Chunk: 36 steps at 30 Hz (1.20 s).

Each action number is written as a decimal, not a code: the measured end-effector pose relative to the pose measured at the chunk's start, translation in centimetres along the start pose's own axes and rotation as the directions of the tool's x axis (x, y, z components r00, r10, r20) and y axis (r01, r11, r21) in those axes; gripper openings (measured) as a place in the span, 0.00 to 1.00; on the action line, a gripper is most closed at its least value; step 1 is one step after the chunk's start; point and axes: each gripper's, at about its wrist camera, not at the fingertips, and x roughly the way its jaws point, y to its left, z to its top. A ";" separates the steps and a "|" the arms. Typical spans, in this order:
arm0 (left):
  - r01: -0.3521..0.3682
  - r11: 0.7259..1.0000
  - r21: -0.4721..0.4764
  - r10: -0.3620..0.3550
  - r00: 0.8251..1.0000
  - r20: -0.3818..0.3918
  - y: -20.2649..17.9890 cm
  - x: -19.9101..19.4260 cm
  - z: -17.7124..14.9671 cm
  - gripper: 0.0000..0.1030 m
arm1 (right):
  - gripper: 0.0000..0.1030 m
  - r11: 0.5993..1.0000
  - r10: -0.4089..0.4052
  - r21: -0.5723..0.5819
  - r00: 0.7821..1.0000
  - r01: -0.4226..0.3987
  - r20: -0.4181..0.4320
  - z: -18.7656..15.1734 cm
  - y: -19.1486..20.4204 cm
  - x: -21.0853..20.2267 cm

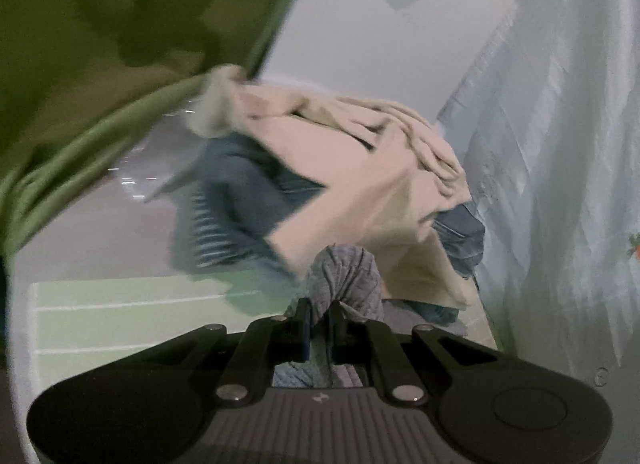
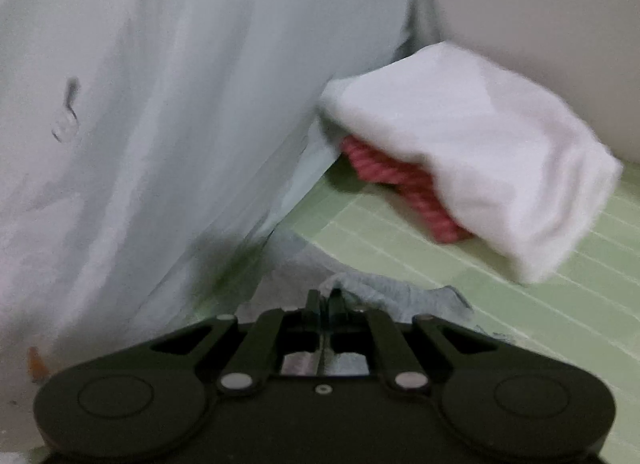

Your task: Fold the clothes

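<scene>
In the left wrist view my left gripper (image 1: pixel 318 314) is shut on a bunched fold of grey ribbed fabric (image 1: pixel 344 276). A large pale blue-white garment (image 1: pixel 560 152) with a small orange print fills the right side of that view. In the right wrist view my right gripper (image 2: pixel 325 302) is shut, with a grey fabric edge (image 2: pixel 392 292) pinched at its tips and trailing right. The same pale garment (image 2: pixel 160 112) stands like a curtain on the left. Whether the grey fabric belongs to the pale garment I cannot tell. Both views are blurred by motion.
A heap with a beige garment (image 1: pixel 360 176) over blue denim (image 1: pixel 236 192) lies beyond the left gripper. Green cloth (image 1: pixel 80 32) hangs at upper left. A folded white cloth (image 2: pixel 480 152) covers a red cloth (image 2: pixel 384 174) on the pale green lined mat (image 2: pixel 540 296).
</scene>
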 end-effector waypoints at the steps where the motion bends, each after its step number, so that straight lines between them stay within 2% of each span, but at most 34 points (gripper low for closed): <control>1: 0.005 1.000 0.012 -0.005 1.000 -0.003 -1.1 1.3 0.1 0.09 | 0.04 1.000 0.012 0.016 0.999 -0.011 -0.031 0.9 1.0 2.1; 3: 0.014 0.999 0.035 -0.014 1.000 -0.010 -3.4 4.0 0.2 0.18 | 0.05 0.998 0.042 0.052 0.995 -0.038 -0.089 2.8 3.1 6.2; 4: 0.012 0.999 0.047 -0.011 1.000 -0.009 -4.3 4.7 0.2 0.27 | 0.09 0.994 0.075 0.083 0.992 -0.067 -0.100 4.0 4.2 8.0; 5: 0.002 0.998 0.057 -0.002 1.000 -0.003 -5.2 4.9 0.0 0.40 | 0.17 0.993 0.075 0.100 0.993 -0.066 -0.091 4.8 5.4 9.2; 6: -0.008 0.998 0.068 0.007 1.000 0.004 -6.0 5.0 -0.2 0.50 | 0.40 0.993 0.050 0.110 0.996 -0.042 -0.074 5.1 6.3 9.6; 7: -0.009 0.996 0.092 0.007 1.000 0.018 -6.6 4.8 -0.6 0.74 | 0.52 0.993 0.032 0.117 0.998 -0.026 -0.056 5.0 7.0 9.6; 8: -0.002 0.991 0.130 -0.003 0.999 0.039 -6.9 4.3 -1.2 0.83 | 0.53 0.994 0.039 0.101 0.998 -0.035 -0.038 4.2 7.2 9.1; 10: -0.017 0.980 0.199 0.011 0.999 0.032 -7.1 3.5 -2.6 0.83 | 0.64 0.997 0.047 0.061 0.999 -0.047 -0.010 2.6 7.7 8.1; 12: -0.039 0.964 0.264 0.037 0.999 0.011 -7.0 2.9 -4.2 0.84 | 0.70 0.998 -0.034 -0.055 0.999 0.032 -0.028 0.4 7.9 7.2; 14: -0.044 0.954 0.297 0.060 0.997 -0.045 -6.6 2.9 -6.1 0.84 | 0.71 0.985 -0.123 -0.126 0.992 0.118 -0.033 -2.1 7.5 6.2; 16: -0.043 0.948 0.317 0.083 0.990 -0.114 -6.0 3.3 -8.2 0.84 | 0.75 0.979 -0.159 -0.135 0.985 0.150 -0.059 -4.3 6.8 5.5; 18: -0.051 0.943 0.328 0.107 0.982 -0.156 -5.7 3.5 -9.9 0.84 | 0.76 0.977 -0.176 -0.142 0.980 0.162 -0.093 -6.0 6.5 5.5; 22: -0.026 0.923 0.385 0.103 0.978 -0.182 -6.4 3.4 -12.0 0.84 | 0.78 0.963 -0.223 -0.182 0.966 0.197 -0.135 -8.6 6.8 5.7; 25: -0.006 0.902 0.432 0.091 0.980 -0.177 -7.4 2.8 -13.0 0.84 | 0.79 0.961 -0.228 -0.196 0.961 0.196 -0.156 -9.8 7.0 6.2; 26: 0.001 0.895 0.445 0.086 0.981 -0.175 -7.7 2.5 -13.2 0.84 | 0.78 0.960 -0.228 -0.203 0.961 0.195 -0.155 -10.1 7.2 6.2; 27: 0.010 0.888 0.460 0.078 0.982 -0.173 -8.0 2.1 -13.6 0.84 | 0.73 0.958 -0.221 -0.220 0.964 0.187 -0.147 -10.3 7.4 6.3; 28: 0.018 0.880 0.474 0.071 0.983 -0.169 -8.3 1.7 -13.9 0.84 | 0.57 0.955 -0.214 -0.239 0.967 0.178 -0.136 -10.5 7.6 6.3; 29: 0.022 0.870 0.493 0.065 0.985 -0.159 -8.6 1.4 -14.3 0.84 | 0.44 0.950 -0.204 -0.265 0.972 0.167 -0.120 -10.6 7.9 6.2; 31: 0.033 0.836 0.548 0.051 0.989 -0.137 -9.6 0.8 -15.3 0.84 | 0.08 0.943 -0.182 -0.301 0.977 0.143 -0.107 -10.7 8.0 6.2; 34: 0.099 0.754 0.649 0.003 0.988 -0.154 -11.0 -0.4 -17.4 0.84 | 0.04 0.937 -0.193 -0.314 0.977 0.155 -0.094 -10.9 7.6 5.2; 36: 0.147 0.725 0.673 -0.033 0.983 -0.180 -11.5 -1.7 -18.8 0.84 | 0.03 0.939 -0.200 -0.303 0.976 0.165 -0.090 -11.3 6.4 4.3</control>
